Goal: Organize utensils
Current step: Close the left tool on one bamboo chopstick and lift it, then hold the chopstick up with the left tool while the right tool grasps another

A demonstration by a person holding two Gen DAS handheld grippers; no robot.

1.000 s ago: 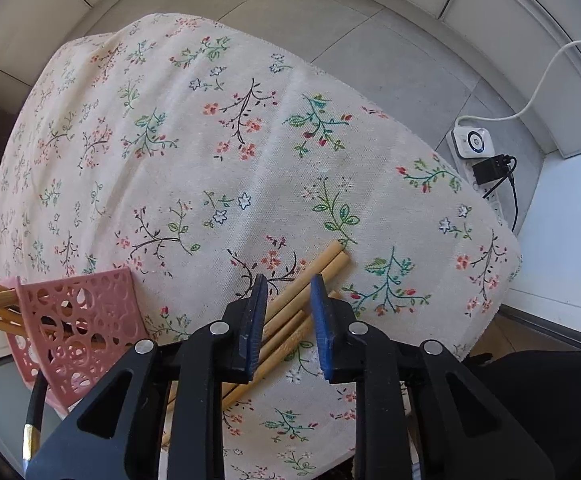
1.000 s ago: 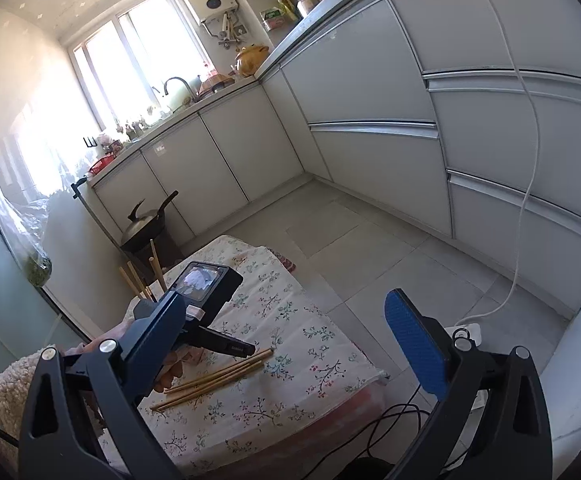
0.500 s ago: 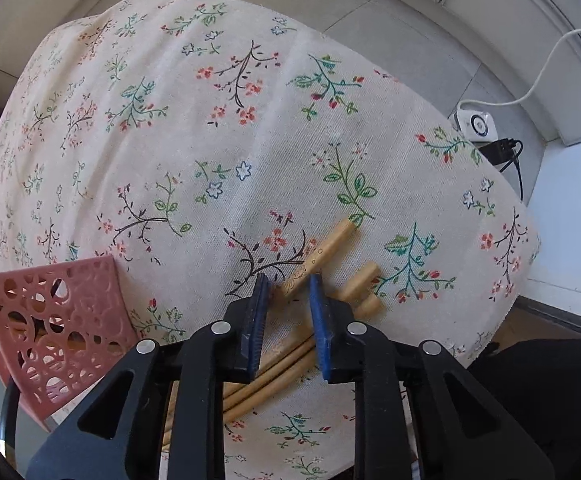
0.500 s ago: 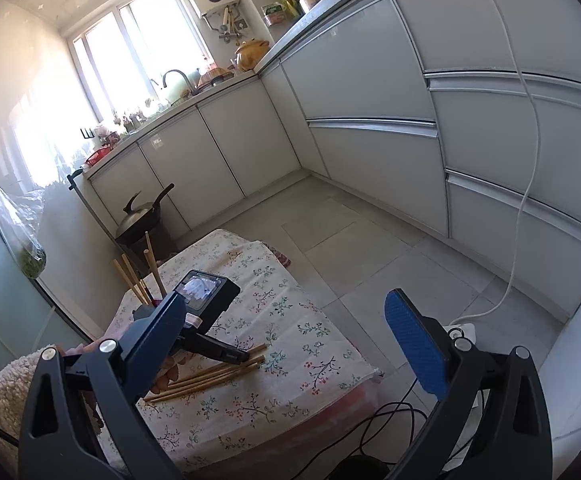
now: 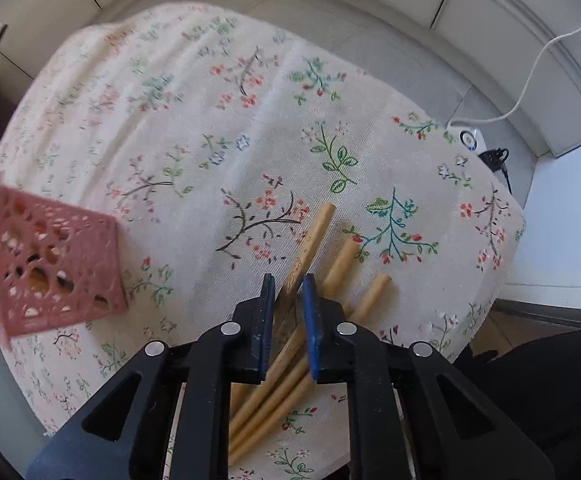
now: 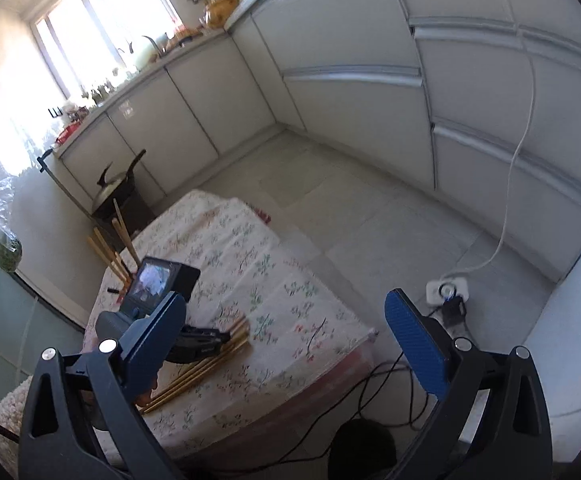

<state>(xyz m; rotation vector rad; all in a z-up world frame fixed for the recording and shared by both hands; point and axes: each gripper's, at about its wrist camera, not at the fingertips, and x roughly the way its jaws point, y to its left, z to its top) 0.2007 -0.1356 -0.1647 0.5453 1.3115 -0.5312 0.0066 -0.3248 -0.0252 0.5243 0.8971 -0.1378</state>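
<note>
Several bamboo chopsticks [image 5: 344, 260] lie on a flowered tablecloth [image 5: 194, 120]. My left gripper [image 5: 288, 300] points down over them. Its jaws are closing, and the blue pads press one printed chopstick [image 5: 314, 232] between them. A pink perforated holder [image 5: 54, 264] stands at the left with other chopsticks in it. In the right wrist view my right gripper [image 6: 286, 340] hangs wide open above the table's near corner with nothing between its fingers. The left gripper [image 6: 198, 340] shows there too, on the chopsticks [image 6: 206, 364], with the upright chopsticks [image 6: 114, 248] behind its camera.
A white power strip [image 6: 446, 292] with a plug and cables lies on the tiled floor right of the table. A wok on a dark stand [image 6: 118, 184] sits beyond the table's far end. Cabinets [image 6: 350, 112] line the walls. The cloth's right edge [image 5: 506, 248] drops off close by.
The left jaws have narrowed onto one chopstick, which now sticks out ahead of the others. The right wrist view has tipped down toward the table.
</note>
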